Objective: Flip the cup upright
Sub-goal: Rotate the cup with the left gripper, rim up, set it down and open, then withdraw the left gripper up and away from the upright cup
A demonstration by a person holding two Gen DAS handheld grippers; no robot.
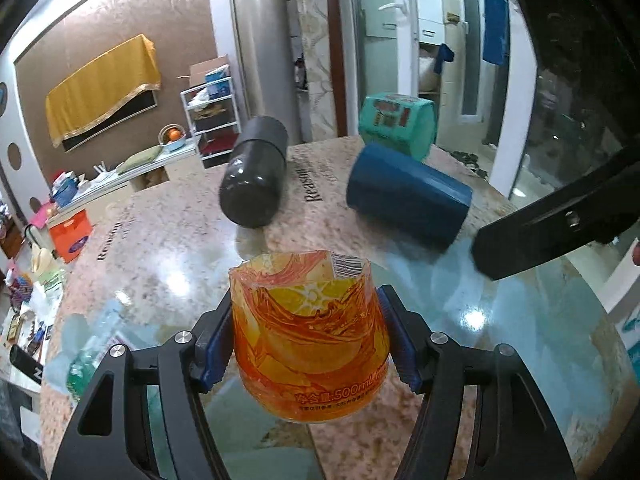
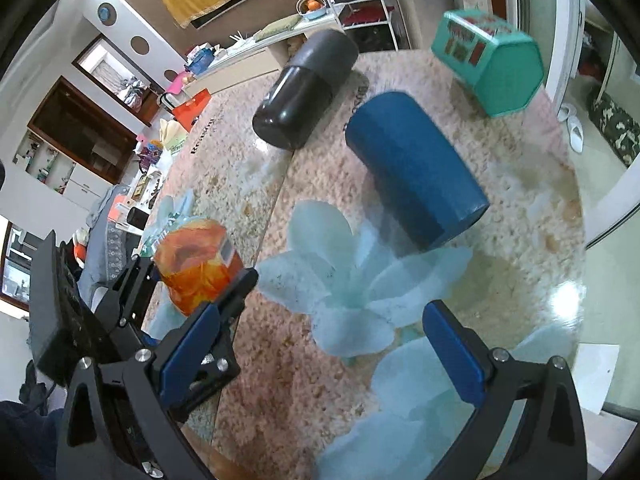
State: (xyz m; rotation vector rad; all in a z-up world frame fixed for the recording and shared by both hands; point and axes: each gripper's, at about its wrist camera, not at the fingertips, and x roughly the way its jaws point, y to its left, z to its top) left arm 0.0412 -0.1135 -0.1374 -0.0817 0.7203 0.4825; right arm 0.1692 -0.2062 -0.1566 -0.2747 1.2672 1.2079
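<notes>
My left gripper [image 1: 310,340] is shut on an orange plastic cup [image 1: 310,340] cut from a drink bottle, held just above the table with its open rim pointing up and away. It also shows in the right wrist view [image 2: 196,268], gripped at the left. A blue cup [image 1: 408,196] lies on its side ahead, right of centre; in the right wrist view the blue cup [image 2: 416,172] lies ahead of my right gripper [image 2: 324,364], which is open and empty above the table. A dark grey cup [image 1: 254,172] lies on its side too.
A teal printed cup [image 1: 396,124] lies at the table's far edge [image 2: 492,56]. The round marble-patterned table [image 1: 180,232] has blue flower prints. The right gripper's finger [image 1: 556,220] reaches in from the right in the left wrist view. Room furniture lies beyond.
</notes>
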